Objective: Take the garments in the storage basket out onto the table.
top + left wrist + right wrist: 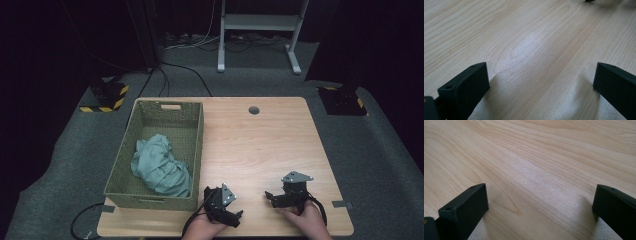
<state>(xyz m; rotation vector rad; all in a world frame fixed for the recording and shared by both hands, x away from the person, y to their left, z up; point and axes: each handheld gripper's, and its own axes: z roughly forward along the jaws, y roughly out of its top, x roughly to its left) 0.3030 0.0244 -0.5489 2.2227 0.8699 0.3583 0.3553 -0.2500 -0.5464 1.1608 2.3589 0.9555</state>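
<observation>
Both hands in low, side by side: left gripper (239, 216) jaws spread wide, pointing right; right gripper (269, 196) jaws spread wide, pointing left

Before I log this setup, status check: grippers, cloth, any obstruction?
Left gripper open, right gripper open, both low over the table. Green cloth bunched in the woven basket. Nothing between them.

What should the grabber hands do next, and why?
Probably lift the left gripper and carry it toward the green cloth in the woven basket. Both grippers rest low on the bare table near the person, jaws wide apart and holding nothing. The cloth is the only loose thing in sight, and the left gripper sits closer to it than the right gripper.
</observation>
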